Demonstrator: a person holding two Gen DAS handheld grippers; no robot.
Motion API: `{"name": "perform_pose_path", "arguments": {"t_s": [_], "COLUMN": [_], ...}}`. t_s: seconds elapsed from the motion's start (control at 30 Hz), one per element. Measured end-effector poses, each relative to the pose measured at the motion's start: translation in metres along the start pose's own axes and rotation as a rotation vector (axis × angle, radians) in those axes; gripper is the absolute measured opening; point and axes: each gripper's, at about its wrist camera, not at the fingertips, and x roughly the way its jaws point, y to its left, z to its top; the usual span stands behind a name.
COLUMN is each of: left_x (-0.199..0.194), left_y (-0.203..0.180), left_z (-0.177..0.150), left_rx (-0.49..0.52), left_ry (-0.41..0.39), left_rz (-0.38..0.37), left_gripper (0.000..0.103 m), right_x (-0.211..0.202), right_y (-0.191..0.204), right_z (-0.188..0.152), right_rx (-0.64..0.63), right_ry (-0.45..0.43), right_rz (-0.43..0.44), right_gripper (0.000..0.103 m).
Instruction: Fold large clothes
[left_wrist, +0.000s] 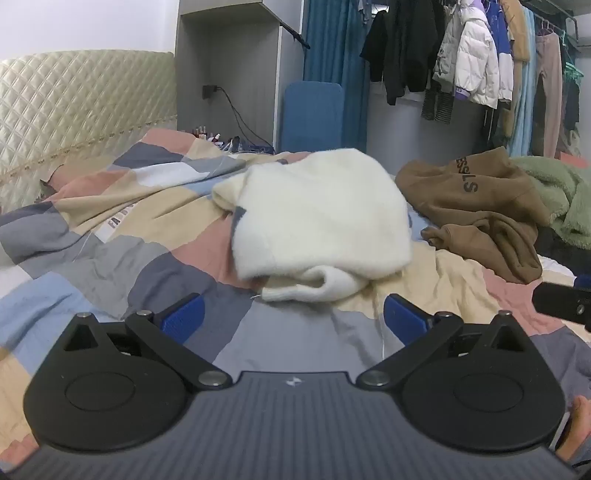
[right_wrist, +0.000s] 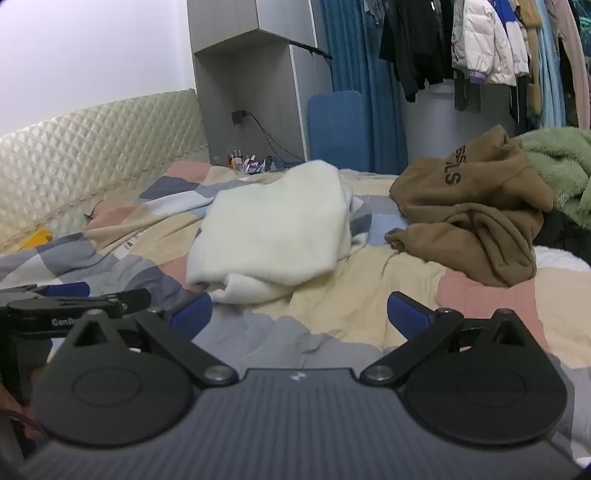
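A folded cream-white fleece garment (left_wrist: 317, 225) (right_wrist: 269, 232) lies on the patchwork bed cover (left_wrist: 110, 236) (right_wrist: 351, 314), just beyond both grippers. My left gripper (left_wrist: 293, 319) stands open a little short of its near edge, with only the bed cover between its blue pads. My right gripper (right_wrist: 299, 315) is open as well, with the garment ahead and slightly to its left. A crumpled brown hoodie (left_wrist: 476, 206) (right_wrist: 476, 214) lies to the right of the white garment, next to a green fleece (left_wrist: 557, 195) (right_wrist: 557, 166).
A quilted cream headboard (left_wrist: 74, 103) (right_wrist: 92, 147) runs along the left. Behind the bed stand a grey cabinet (left_wrist: 229, 74), a blue board (left_wrist: 314, 114) and a rail of hanging clothes (left_wrist: 480, 55) (right_wrist: 480, 44). The other gripper shows at the frame edges (left_wrist: 565, 306) (right_wrist: 55, 306).
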Motion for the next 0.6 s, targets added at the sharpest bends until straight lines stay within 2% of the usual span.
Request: {"name": "perform_pose_path", "arguments": {"t_s": [0.1, 0.13, 0.4, 0.47, 0.6], "left_x": [0.000, -0.001, -0.007, -0.007, -0.011], "left_y": [0.000, -0.001, 0.004, 0.006, 0.005], "left_z": [0.001, -0.002, -0.004, -0.005, -0.004], "left_rx": [0.007, 0.005, -0.014, -0.016, -0.014], "left_ry": [-0.006, -0.007, -0.032, -0.030, -0.031], "left_rz": [-0.005, -0.005, -0.018, -0.024, -0.021], "left_gripper": [0.103, 0.103, 0.103, 0.103, 0.103], "right_x": [-0.003, 0.006, 0.014, 0.003, 0.002], "right_y": [0.003, 0.000, 0.015, -0.002, -0.002], "right_z": [-0.002, 0.000, 0.002, -0.007, -0.009], "right_rx": [0.003, 0.013, -0.013, -0.003, -0.003], "right_ry": [0.008, 0.043, 0.054, 0.044, 0.032], "right_rz": [-0.006, -0.007, -0.026, -0.015, -0.028], "right_gripper": [0.103, 0.103, 0.103, 0.103, 0.103]}}
